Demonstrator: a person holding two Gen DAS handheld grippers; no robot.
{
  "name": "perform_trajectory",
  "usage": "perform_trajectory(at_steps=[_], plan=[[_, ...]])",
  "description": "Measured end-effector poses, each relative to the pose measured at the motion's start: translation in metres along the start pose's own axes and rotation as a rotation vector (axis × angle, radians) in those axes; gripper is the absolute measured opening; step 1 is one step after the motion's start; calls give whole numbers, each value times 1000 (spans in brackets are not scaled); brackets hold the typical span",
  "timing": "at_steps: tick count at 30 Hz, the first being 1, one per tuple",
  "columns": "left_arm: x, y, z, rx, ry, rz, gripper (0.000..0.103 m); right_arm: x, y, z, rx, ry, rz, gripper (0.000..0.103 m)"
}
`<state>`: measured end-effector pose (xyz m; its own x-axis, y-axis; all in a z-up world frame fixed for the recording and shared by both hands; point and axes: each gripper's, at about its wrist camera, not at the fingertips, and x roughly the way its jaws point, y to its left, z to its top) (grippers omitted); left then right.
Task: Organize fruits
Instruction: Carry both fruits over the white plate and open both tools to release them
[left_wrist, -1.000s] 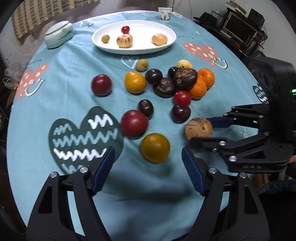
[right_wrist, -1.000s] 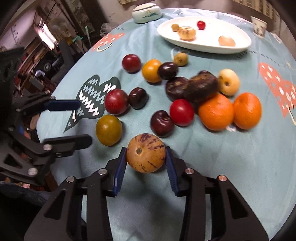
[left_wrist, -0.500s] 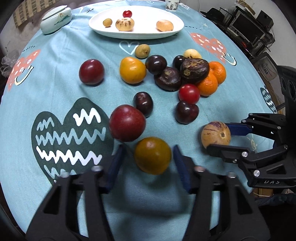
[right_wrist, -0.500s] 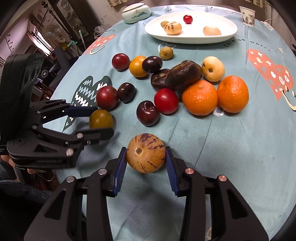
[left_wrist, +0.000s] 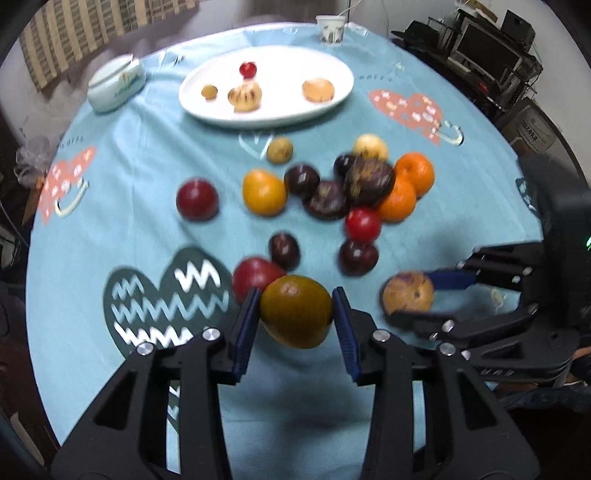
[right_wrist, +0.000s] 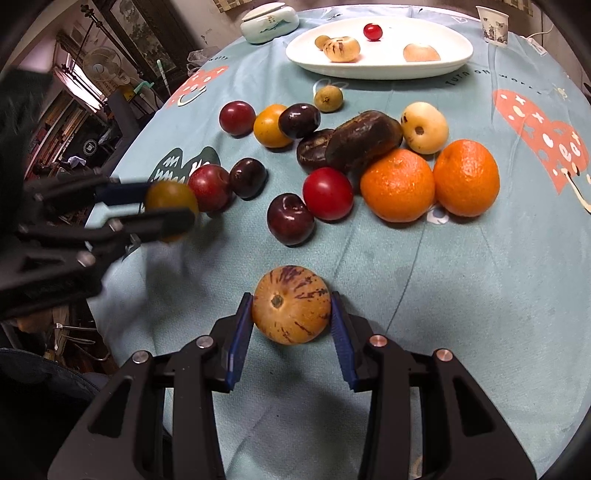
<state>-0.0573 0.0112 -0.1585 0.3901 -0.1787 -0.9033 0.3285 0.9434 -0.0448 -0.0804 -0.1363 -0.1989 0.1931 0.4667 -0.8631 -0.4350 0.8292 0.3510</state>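
Note:
In the left wrist view my left gripper (left_wrist: 295, 306) has its jaws closing on a greenish-yellow round fruit (left_wrist: 295, 312), both blue pads pressing its sides, and the fruit looks raised off the cloth. A red plum (left_wrist: 255, 277) sits just behind it. My right gripper (right_wrist: 291, 306) is shut on a tan fruit with purple stripes (right_wrist: 291, 304) near the table's front. A white oval plate (left_wrist: 332, 99) at the far side holds several small fruits. Plums, oranges and dark fruits (right_wrist: 362, 142) lie loose mid-table.
A pale lidded dish (left_wrist: 116, 86) stands left of the plate, a paper cup (left_wrist: 330, 29) behind it. The round table's teal cloth (left_wrist: 147, 166) drops off at its edges. Dark shelves with equipment (left_wrist: 487, 48) stand at the far right.
My left gripper moved in around the greenish-yellow fruit, shut on it and lifted it a little. The right gripper kept still with the striped fruit.

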Motion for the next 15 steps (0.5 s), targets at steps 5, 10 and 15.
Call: perform_trajectory(at_steps=[5,10,15], plan=[[-9,-3,18,31,-26,-9,40,0,-1,1,-7,9,9,42],[-8,-7,28,53,-22,-20,40,0,-4,2,-5,13,27,42],[-5,-2,25,42,-11,-22,40,0,-6,3,2,13,39,42]])
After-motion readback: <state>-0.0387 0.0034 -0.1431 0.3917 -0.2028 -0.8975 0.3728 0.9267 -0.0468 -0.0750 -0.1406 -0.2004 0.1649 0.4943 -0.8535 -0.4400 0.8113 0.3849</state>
